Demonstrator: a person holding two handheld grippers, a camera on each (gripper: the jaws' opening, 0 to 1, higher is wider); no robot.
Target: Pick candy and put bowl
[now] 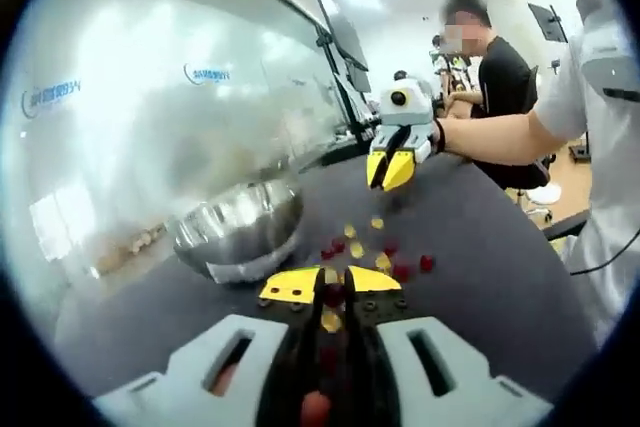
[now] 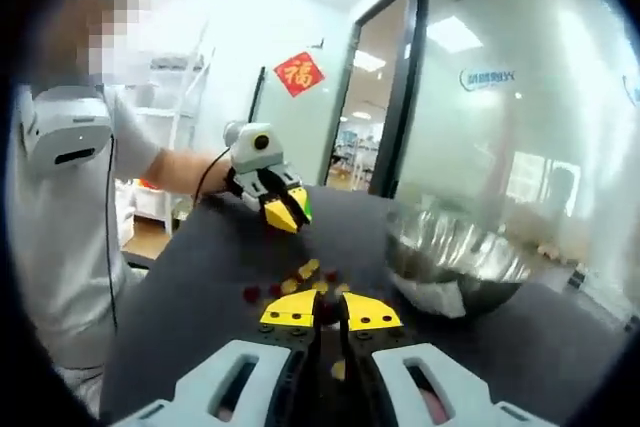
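Small red and yellow candies (image 1: 385, 252) (image 2: 300, 282) lie scattered on the dark table (image 1: 480, 277) beside a steel bowl (image 1: 240, 232) (image 2: 455, 257). My left gripper (image 1: 333, 287) has its jaws shut just short of the candies. Seen from across the table, the left gripper (image 2: 285, 209) hangs above the surface with a small green candy (image 2: 304, 209) at its yellow tips. My right gripper (image 2: 328, 309) is shut just before the candies with nothing visible in it. In the left gripper view, the right gripper (image 1: 390, 172) hovers above the table beyond the pile.
A frosted glass wall (image 1: 150, 97) rises behind the bowl. The person (image 1: 600, 97) holding the grippers stands at the table's side. Another person in black (image 1: 505, 77) and a screen on a stand (image 1: 345, 47) are in the background.
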